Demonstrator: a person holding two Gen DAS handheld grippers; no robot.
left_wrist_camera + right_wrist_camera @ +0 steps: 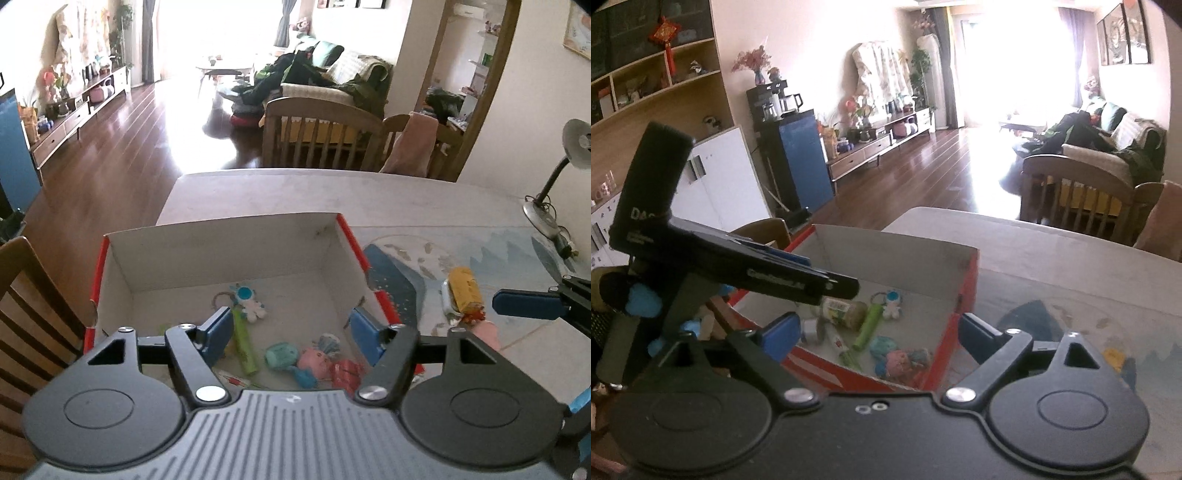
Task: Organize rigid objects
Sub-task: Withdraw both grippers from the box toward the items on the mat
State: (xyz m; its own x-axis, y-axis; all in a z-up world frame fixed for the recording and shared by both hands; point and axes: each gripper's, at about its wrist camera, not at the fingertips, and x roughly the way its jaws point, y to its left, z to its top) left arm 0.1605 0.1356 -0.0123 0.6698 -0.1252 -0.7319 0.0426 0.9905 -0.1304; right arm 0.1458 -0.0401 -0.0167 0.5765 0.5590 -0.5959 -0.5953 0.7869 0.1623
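I had the left tongs (290, 334) hanging over the near end of the red-sided cardboard box (229, 240), jaws spread apart with nothing between them. Inside the box, on its pale floor, lay a green tube (243, 343), a white and blue flower-shaped keyring (249, 301) toward the far wall, a teal piece (281, 355) and a pink and blue doll (316, 360) by the near wall. From the right wrist camera I could also see a small jar with a green label (844, 313) lying on its side in the box.

The right tongs (877, 334) hovered just outside the box's near right corner, jaws wide and empty. Right of the box, on the desk (424, 192), a yellow can (466, 291) lay on the blue-patterned mat, apart from the box wall. A desk lamp (546, 206) stood farther right of the box.
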